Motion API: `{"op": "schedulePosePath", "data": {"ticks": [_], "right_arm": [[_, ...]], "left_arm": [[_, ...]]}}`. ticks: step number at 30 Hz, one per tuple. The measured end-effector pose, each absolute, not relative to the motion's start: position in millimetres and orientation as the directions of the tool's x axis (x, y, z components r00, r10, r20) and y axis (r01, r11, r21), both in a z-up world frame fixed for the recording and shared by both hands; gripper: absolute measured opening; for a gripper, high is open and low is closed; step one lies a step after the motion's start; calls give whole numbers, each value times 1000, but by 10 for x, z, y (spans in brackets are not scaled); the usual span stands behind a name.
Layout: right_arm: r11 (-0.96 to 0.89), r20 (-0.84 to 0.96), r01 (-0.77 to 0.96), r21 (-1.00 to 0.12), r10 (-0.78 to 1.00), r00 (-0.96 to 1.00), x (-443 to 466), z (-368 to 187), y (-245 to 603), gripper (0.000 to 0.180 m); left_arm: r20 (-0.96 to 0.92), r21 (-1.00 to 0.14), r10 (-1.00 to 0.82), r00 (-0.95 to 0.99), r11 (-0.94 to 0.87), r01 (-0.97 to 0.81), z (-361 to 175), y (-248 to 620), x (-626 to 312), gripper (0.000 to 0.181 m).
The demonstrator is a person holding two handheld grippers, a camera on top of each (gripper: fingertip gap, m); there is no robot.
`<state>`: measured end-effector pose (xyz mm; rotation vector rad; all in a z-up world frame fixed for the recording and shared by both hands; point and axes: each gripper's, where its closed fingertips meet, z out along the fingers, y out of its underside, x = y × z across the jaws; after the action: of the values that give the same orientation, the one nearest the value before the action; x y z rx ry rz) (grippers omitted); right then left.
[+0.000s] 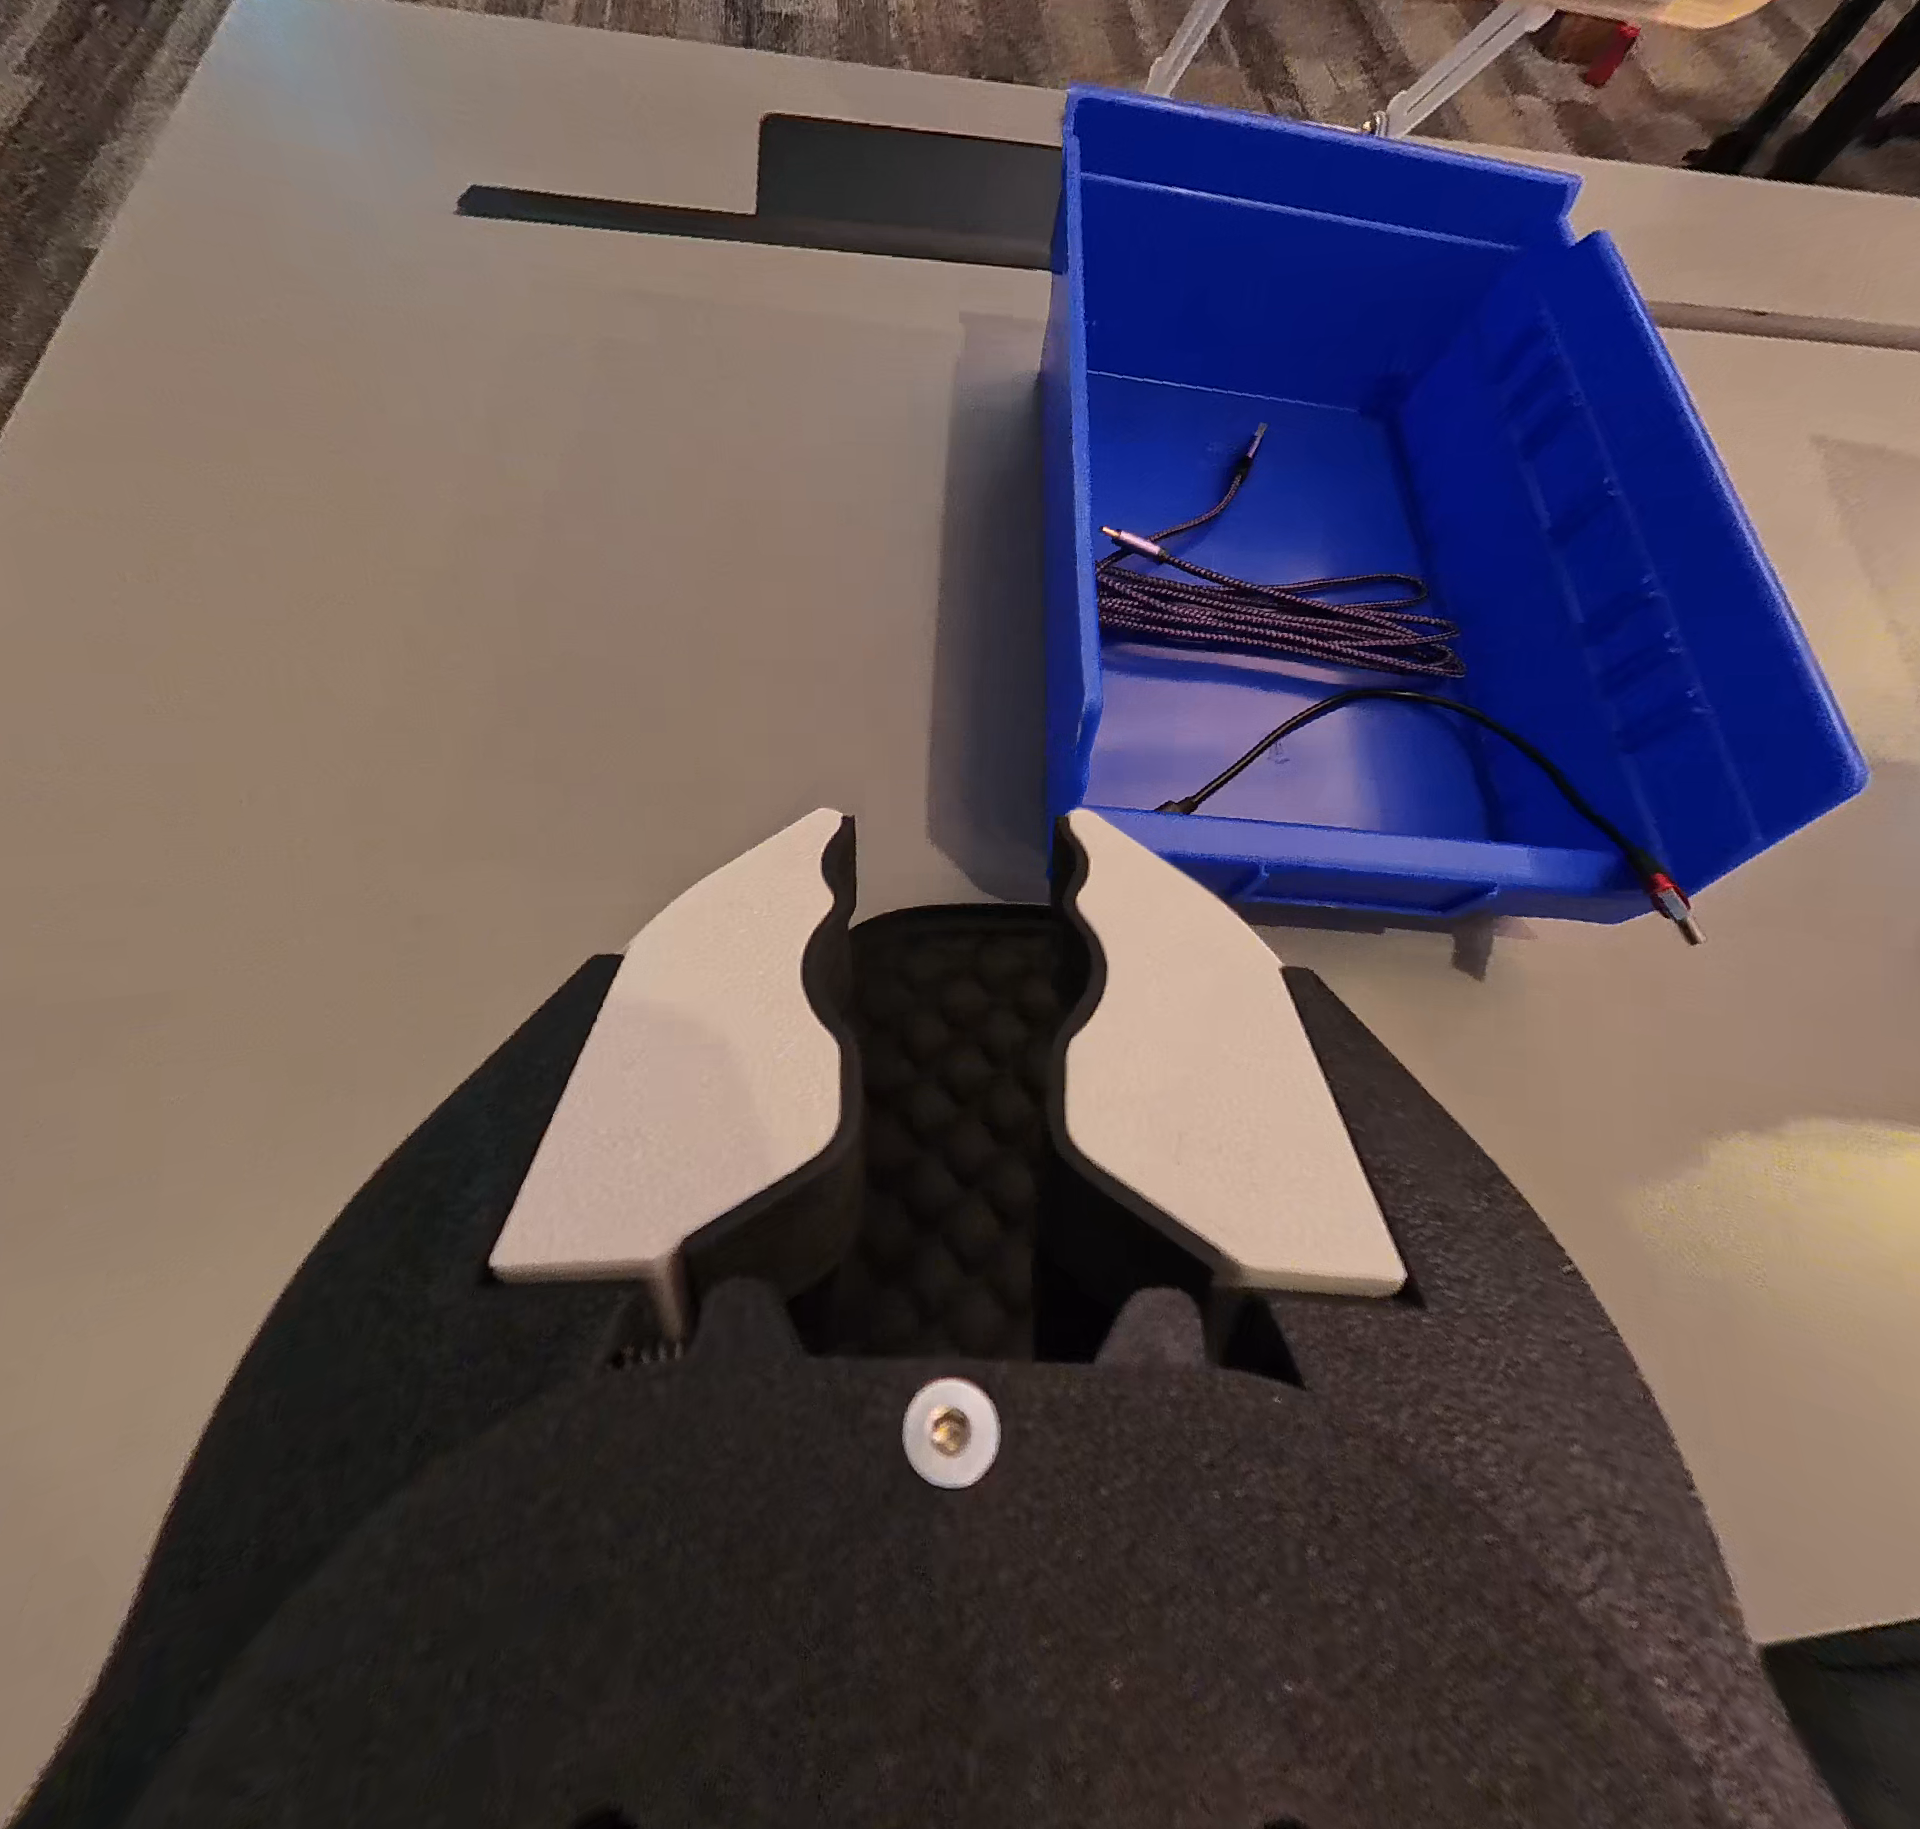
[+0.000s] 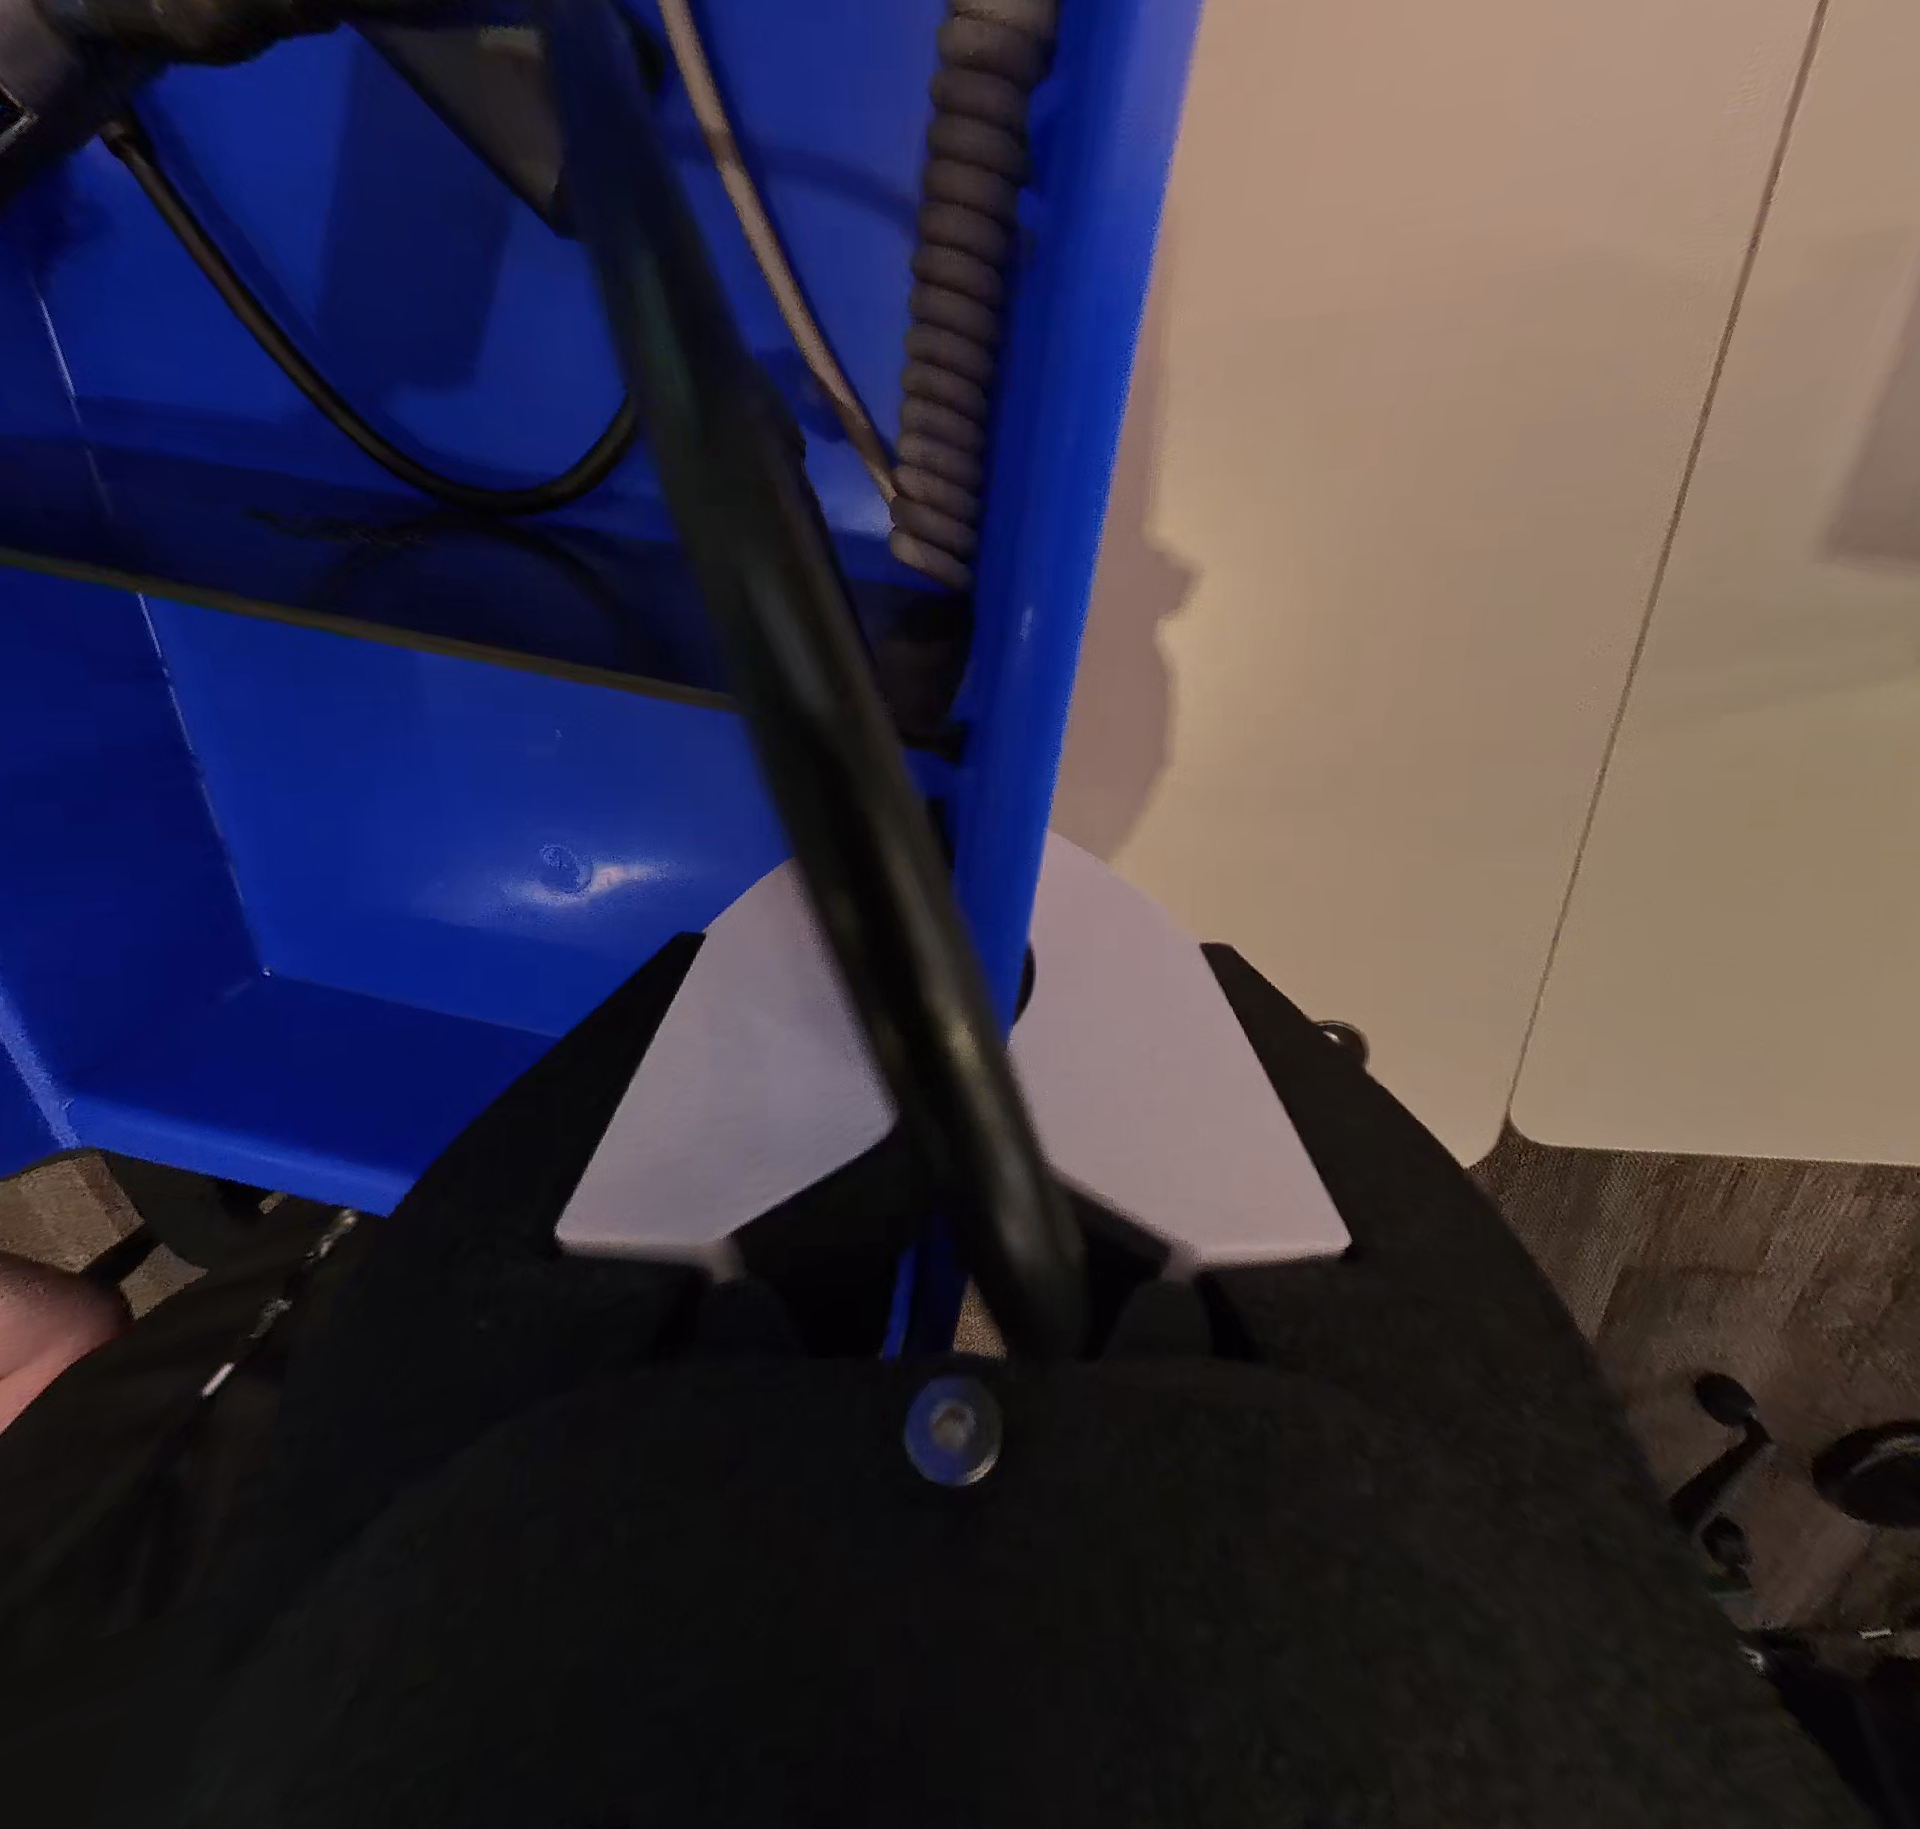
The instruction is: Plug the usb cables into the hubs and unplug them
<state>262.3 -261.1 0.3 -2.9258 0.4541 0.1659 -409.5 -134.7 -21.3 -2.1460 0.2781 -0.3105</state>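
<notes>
Grey tabletop [image 1: 468,584], blue plastic bin [image 1: 1766,699]: left gripper [image 1: 954,823] gapes empty; right gripper [image 2: 940,906] clenches thick black cable [image 2: 831,688] (blurred) — lift slowly, avoiding snags.

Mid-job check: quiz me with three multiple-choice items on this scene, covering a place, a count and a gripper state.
1. Where does the coiled purple braided cable lie?
A. on the table
B. inside the blue bin
C. in the left gripper

2. How many cables show in that bin, left wrist view?
A. two
B. four
C. none

3. What is the right gripper doing?
A. open, nothing in it
B. shut on a thick black cable
C. gripping a bin wall

Answers:
B, it rests on the bin floor.
A, the purple one plus a thin black cable.
B, the cable runs out from between its fingers.
</notes>
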Motion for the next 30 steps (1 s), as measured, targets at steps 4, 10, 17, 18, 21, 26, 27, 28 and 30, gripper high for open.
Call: {"op": "schedulePosePath", "data": {"ticks": [4, 10, 17, 18, 21, 26, 27, 28, 30], "right_arm": [[-953, -143, -244, -177, -220, 965, 2038, 292, -2319, 3], [-974, -162, -98, -205, -66, 985, 888, 661, -1751, 3], [-968, -222, 77, -240, 132, 966, -827, 898, -1025, 4], [-963, -222, 101, -248, 158, 962, -1074, 911, -920, 3], [-951, -241, 165, -261, 229, 943, -1817, 894, -638, 3], [-934, -301, 238, -265, 315, 900, -2964, 675, -266, 4], [-930, -307, 252, -268, 331, 892, -3161, 615, -202, 4], [-926, -311, 260, -273, 341, 887, -3339, 546, -138, 4], [-924, -327, 267, -275, 351, 877, -3658, 387, -34, 3]], "left_arm": [[135, -832, -307, 942, -552, -60, -216, -1393, -4207, 35], [141, -842, -279, 950, -538, -33, -167, -1513, -4487, 35], [151, -843, -212, 966, -537, 14, -144, -1679, -4998, 36], [147, -843, -201, 968, -538, 16, -145, -1705, -5080, 36], [138, -844, -160, 977, -536, 31, -148, -1782, -5352, 35], [148, -839, -88, 985, -539, 78, -179, -1897, -5817, 36], [149, -839, -73, 986, -537, 87, -190, -1919, -5907, 36], [149, -839, -57, 987, -535, 96, -203, -1939, -5995, 35], [146, -839, -25, 989, -533, 110, -244, -1974, -6165, 35]]}}
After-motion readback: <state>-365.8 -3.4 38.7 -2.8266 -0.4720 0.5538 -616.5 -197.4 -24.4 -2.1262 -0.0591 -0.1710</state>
